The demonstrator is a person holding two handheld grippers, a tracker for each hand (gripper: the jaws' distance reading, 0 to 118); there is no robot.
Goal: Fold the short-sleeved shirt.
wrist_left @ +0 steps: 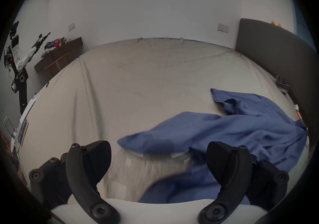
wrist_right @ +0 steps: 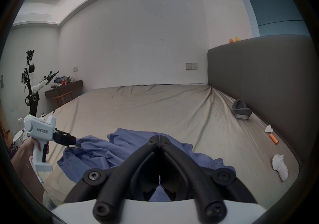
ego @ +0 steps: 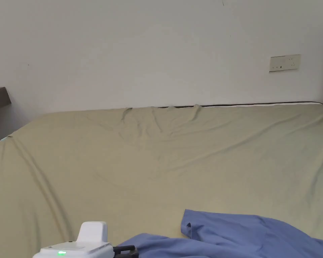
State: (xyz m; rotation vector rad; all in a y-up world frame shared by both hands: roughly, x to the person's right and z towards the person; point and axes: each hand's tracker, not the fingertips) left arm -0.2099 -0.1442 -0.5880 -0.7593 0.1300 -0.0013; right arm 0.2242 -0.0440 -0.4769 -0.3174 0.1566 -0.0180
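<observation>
The blue shirt (wrist_right: 120, 148) is lying crumpled on the bed (wrist_right: 155, 107), filling the lower middle of the right gripper view and only peeking in at the bottom edge of the head view, so it is sitting close to the person, within easy reach. The left claw (wrist_left: 158, 162) is standing wide open in the lower part of its own view, with nothing between its jaws and a blurred fold of blue cloth just ahead of it, probably being lined up for a grab at an edge. The right claw (wrist_right: 158, 139) is shut tight, jaw tips meeting with no cloth visibly pinched, and seems to be hovering over the shirt's middle. No fold is made yet; the cloth likely needs spreading flat first.
</observation>
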